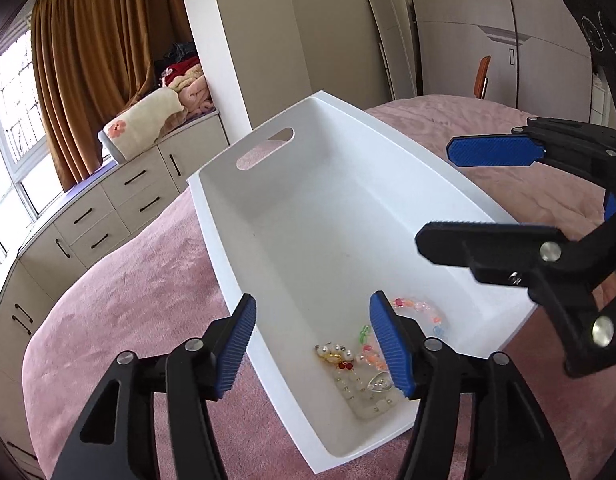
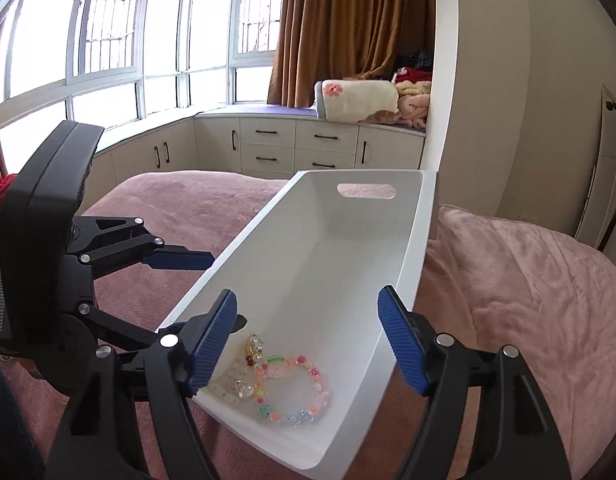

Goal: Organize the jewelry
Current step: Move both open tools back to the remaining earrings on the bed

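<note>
A white plastic bin [image 1: 308, 208] with a handle slot lies on a pink bedspread; it also shows in the right wrist view [image 2: 324, 240]. In its near end lie beaded bracelets: a colourful one [image 2: 304, 388], a clear white one [image 2: 232, 380] and a pearl and amber piece [image 1: 336, 354]. My left gripper [image 1: 312, 348] is open and empty, its fingers straddling the bin's left wall. My right gripper [image 2: 308, 340] is open and empty above the bracelets. The right gripper also shows in the left wrist view [image 1: 468, 196], and the left gripper in the right wrist view [image 2: 216, 292].
The pink bedspread [image 2: 508, 300] surrounds the bin. Beige drawers [image 2: 292, 148] run under the windows behind, with folded blankets [image 2: 360, 100] on top. A white pillar [image 1: 228, 60] and wardrobe doors [image 1: 468, 40] stand further back.
</note>
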### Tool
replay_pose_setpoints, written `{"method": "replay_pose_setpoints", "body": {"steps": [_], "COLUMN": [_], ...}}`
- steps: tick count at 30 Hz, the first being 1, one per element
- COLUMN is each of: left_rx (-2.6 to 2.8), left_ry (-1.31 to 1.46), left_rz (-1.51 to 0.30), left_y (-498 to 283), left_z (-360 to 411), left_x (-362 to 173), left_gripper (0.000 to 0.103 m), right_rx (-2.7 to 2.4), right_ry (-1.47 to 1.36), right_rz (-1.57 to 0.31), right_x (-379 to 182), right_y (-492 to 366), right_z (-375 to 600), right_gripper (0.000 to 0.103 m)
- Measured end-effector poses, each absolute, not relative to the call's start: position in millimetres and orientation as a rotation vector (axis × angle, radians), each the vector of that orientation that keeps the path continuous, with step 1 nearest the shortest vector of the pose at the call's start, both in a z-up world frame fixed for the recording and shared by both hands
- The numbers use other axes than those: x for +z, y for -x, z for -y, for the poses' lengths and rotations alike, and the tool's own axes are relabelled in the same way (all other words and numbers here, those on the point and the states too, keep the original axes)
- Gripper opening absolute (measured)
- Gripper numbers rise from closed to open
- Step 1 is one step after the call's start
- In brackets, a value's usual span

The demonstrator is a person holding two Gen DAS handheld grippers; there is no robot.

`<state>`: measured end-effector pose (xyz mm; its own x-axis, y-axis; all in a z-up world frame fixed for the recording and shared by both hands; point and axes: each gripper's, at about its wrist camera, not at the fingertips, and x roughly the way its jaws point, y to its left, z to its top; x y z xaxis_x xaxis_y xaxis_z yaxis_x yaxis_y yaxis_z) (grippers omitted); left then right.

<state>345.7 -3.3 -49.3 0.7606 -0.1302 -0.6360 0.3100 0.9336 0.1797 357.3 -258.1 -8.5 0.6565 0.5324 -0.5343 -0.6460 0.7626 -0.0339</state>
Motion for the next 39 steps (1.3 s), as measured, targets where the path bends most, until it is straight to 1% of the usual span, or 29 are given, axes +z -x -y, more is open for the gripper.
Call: {"method": "replay_pose_setpoints", "body": {"steps": [1,2,4,8,10,14,15,16,18,19,24,26,31,39], "left_rx": [-0.235,-0.23,-0.221,-0.18,-0.159,-0.178,-0.181,-0.182,-0.183,-0.183,-0.209,-0.215,-0.248,-0.404], "left_ry": [-0.274,-0.26,-0.229,-0.196,-0.161,-0.102,-0.108,-0.123,-0.147,-0.154,-0.163,-0.167,-0.154,-0.294], "left_rz": [-0.639,-0.614,-0.582,-0.601,-0.603,-0.618,-0.624,-0.633,-0.635,-0.63,-0.634,-0.656,-0.729,-0.777], "left_y": [-342,-338,-333,-329,-324,-308,-304,-300,-291,-285,-253,-240,-213,-181], "left_z": [-1,-6,-18,-36,-45,-54,-54,-53,-51,-51,-51,-51,-54,-32], "left_x": [-48,-47,-46,-47,-46,-42,-41,-40,-35,-33,-21,-19,-26,-35], "left_gripper": [0.076,0.08,0.081,0.081,0.082,0.087,0.088,0.089,0.09,0.092,0.095,0.099,0.099,0.1], "right_rx": [0.674,0.673,0.682,0.685,0.671,0.67,0.672,0.674,0.669,0.669,0.667,0.672,0.687,0.741], "right_ry": [0.23,0.229,0.218,0.198,0.195,0.203,0.205,0.206,0.201,0.195,0.191,0.187,0.194,0.269], "right_rz": [-0.516,-0.501,-0.484,-0.457,-0.449,-0.425,-0.423,-0.424,-0.417,-0.418,-0.449,-0.463,-0.483,-0.551], "right_x": [-7,-4,1,12,18,32,36,39,46,50,63,67,74,51], "right_y": [-356,-354,-352,-347,-343,-328,-323,-317,-305,-299,-273,-265,-242,-204], "right_z": [259,261,263,266,266,261,260,259,259,259,266,270,279,289], "right_gripper": [0.071,0.071,0.072,0.073,0.084,0.088,0.09,0.094,0.097,0.098,0.098,0.098,0.098,0.098]}}
